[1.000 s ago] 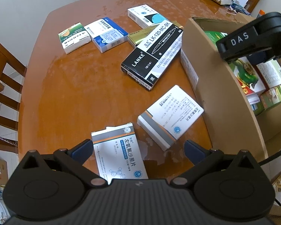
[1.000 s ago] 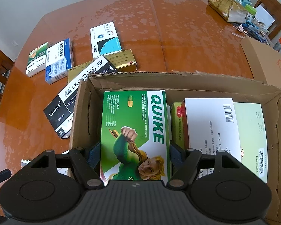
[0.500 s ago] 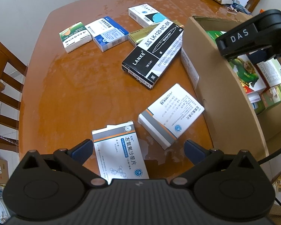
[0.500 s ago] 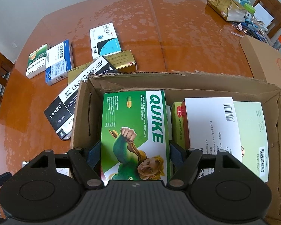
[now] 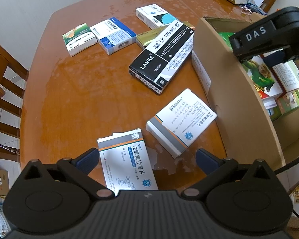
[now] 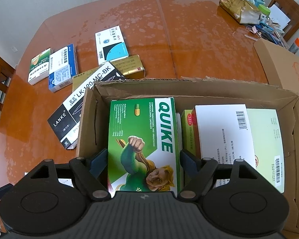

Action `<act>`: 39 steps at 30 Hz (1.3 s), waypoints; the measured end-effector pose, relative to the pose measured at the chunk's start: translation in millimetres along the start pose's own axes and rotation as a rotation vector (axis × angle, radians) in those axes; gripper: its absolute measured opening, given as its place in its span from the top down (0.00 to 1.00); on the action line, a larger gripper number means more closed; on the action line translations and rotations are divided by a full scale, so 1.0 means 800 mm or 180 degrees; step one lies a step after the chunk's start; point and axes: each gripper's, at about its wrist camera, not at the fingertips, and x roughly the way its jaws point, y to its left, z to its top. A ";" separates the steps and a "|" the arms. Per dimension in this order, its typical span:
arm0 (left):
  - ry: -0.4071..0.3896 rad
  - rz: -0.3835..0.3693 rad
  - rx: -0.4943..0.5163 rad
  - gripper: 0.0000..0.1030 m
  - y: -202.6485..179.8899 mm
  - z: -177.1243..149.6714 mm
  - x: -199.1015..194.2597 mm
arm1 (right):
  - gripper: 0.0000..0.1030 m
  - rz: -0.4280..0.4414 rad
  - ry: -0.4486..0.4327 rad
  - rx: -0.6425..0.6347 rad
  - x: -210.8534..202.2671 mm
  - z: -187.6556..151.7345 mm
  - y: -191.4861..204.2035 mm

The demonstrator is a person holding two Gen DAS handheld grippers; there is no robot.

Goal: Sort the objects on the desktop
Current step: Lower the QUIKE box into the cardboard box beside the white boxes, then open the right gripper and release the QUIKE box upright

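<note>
A big brown wooden table (image 5: 79, 91) holds everything. On it sits a cardboard box (image 5: 239, 107) at the right side. Beside the box lies a long black pen box (image 5: 161, 57), partly on top of a gold box (image 5: 145, 38). Two white medicine boxes (image 5: 181, 121) lie near the front edge. Farther back are a green box (image 5: 78, 38), a blue box (image 5: 113, 34) and a white box (image 5: 155, 18). A gold bag (image 6: 237, 8) lies in the far corner.

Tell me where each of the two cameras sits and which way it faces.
Left wrist: rides the left gripper, looking steeply down at the table; its open fingers straddle a white medicine box.
Right wrist: rides the right gripper, over the cardboard box; jaws opening around the green QUIKE box.
Shared: black LANKE box.
</note>
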 end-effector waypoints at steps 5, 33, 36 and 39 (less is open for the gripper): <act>-0.0058 -0.0012 -0.0010 0.00 -0.001 0.002 -0.005 | 0.20 0.0128 -0.0035 0.0054 -0.016 -0.001 -0.015; -0.0211 -0.0041 -0.0376 0.00 0.028 -0.018 -0.019 | 0.15 0.1328 0.0242 0.0970 -0.001 0.001 -0.088; -0.0214 -0.0046 -0.0379 0.00 0.028 -0.019 -0.019 | 0.15 0.1244 0.0193 0.0977 -0.004 -0.002 -0.095; -0.0207 -0.0049 -0.0381 0.00 0.027 -0.019 -0.018 | 0.15 0.1258 0.0183 0.1031 -0.005 -0.004 -0.103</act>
